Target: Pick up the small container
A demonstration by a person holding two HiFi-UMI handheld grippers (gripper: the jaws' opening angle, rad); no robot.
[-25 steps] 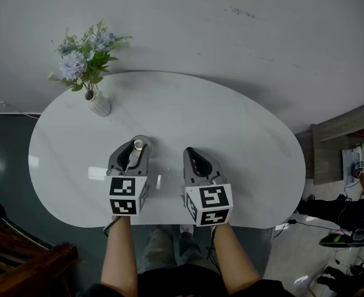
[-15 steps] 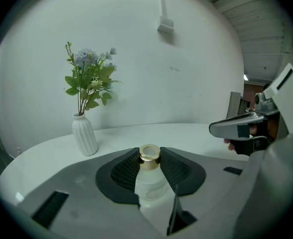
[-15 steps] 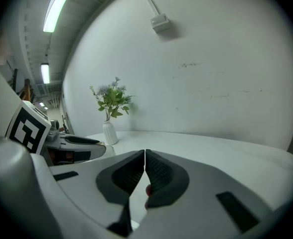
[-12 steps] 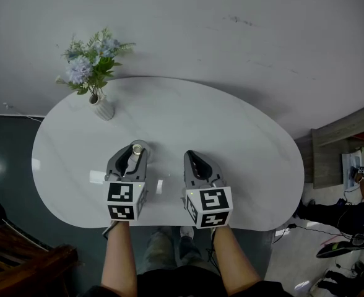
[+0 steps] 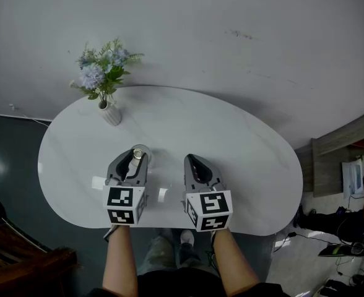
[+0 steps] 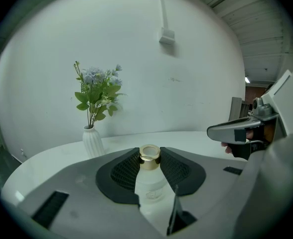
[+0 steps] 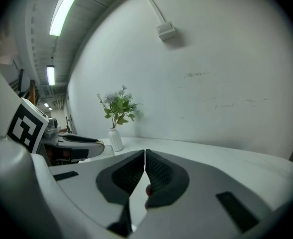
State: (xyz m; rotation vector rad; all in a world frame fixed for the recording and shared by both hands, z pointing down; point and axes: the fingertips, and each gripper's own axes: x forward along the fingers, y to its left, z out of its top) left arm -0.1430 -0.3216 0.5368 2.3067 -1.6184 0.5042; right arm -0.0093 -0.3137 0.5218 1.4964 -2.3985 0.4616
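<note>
The left gripper [image 5: 134, 161] pinches the small container [image 6: 149, 180], a frosted bottle with a gold cap, over the white table [image 5: 244, 147]. The right gripper [image 5: 195, 162] rests alongside, jaws pressed together on nothing.

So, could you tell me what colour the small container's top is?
Gold top, clearest in the left gripper view.

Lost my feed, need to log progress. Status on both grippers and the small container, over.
Left hand-held gripper shut on small container. Right hand-held gripper shut, empty. Flower vase at far edge of table, not in the way.
</note>
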